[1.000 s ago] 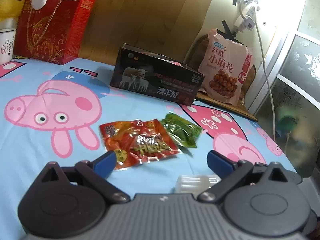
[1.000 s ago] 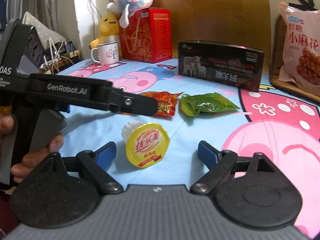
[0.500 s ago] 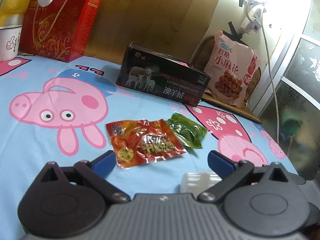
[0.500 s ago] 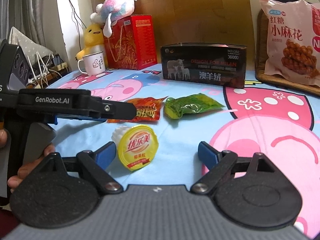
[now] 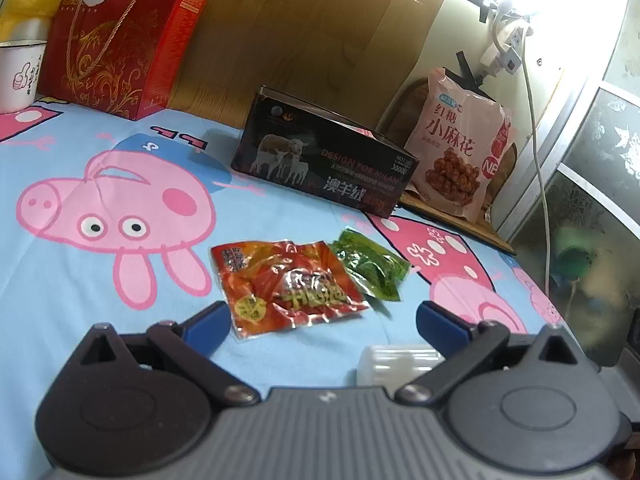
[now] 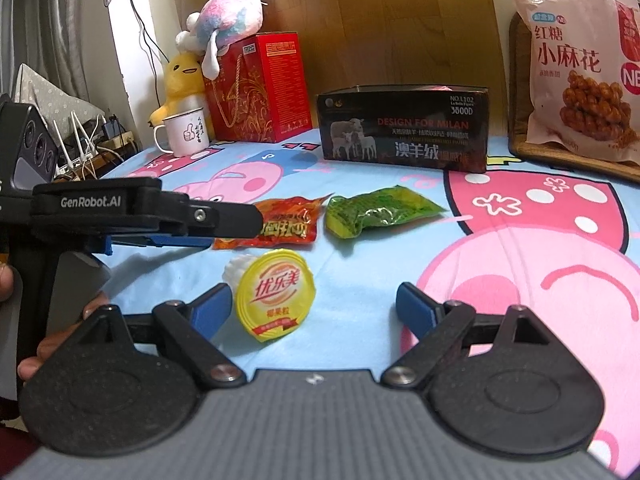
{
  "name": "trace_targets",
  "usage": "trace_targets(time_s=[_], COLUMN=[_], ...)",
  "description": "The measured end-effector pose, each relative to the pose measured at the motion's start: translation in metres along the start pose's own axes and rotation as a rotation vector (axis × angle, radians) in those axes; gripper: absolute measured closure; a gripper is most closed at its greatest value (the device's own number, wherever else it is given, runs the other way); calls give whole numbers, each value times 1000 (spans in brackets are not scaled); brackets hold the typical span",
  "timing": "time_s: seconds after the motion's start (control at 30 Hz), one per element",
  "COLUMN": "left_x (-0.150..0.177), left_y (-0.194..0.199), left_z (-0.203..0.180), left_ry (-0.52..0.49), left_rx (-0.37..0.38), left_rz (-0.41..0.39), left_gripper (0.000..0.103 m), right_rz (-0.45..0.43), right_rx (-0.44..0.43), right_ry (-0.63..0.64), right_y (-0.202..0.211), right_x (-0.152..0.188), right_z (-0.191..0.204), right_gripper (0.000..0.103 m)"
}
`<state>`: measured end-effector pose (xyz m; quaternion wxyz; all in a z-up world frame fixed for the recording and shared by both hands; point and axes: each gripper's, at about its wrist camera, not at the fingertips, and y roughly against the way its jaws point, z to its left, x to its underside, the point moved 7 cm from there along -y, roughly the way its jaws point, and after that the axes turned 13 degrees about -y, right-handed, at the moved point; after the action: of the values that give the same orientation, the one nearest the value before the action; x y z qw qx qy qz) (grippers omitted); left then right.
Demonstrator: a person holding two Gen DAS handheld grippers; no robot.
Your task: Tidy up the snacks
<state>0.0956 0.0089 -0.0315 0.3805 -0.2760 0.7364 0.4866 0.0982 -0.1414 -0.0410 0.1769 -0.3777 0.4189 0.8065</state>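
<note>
An orange-red snack packet lies flat on the blue pig-print sheet, a green packet touching its right side. My left gripper is open and empty, its fingertips just short of the red packet. A jelly cup with a yellow lid lies on its side between the open fingers of my right gripper, nearer the left finger. Its clear body shows by my left gripper's right finger. Both packets lie beyond the cup. A black open-topped box stands behind them.
A red gift box, a white mug and plush toys stand at the back left. A large pink snack bag leans on a wooden tray at the back right. My left gripper's body crosses the right view's left side.
Both grippers have moved forward over the sheet toward the snacks. The left one is nearer the red packet. The cup now sits further in between the right fingers.
</note>
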Motion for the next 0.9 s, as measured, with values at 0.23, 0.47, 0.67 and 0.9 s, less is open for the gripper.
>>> trace_targets(time_s=[0.23, 0.47, 0.67, 0.9], left_x=[-1, -3, -4, -4], left_y=[-1, -2, -2, 1], left_z=[1, 3, 4, 4], left_ry=[3, 16, 32, 33], left_rx=[-1, 6, 10, 22], left_rz=[-3, -12, -17, -32], left_gripper=[1, 1, 1, 1], right_rz=[1, 2, 3, 4], right_rx=[-7, -11, -20, -15], right_ry=[-12, -17, -24, -16], right_y=[0, 0, 1, 0], right_x=[-1, -1, -1, -1], right_z=[-1, -1, -2, -2], right_gripper=[12, 11, 11, 10])
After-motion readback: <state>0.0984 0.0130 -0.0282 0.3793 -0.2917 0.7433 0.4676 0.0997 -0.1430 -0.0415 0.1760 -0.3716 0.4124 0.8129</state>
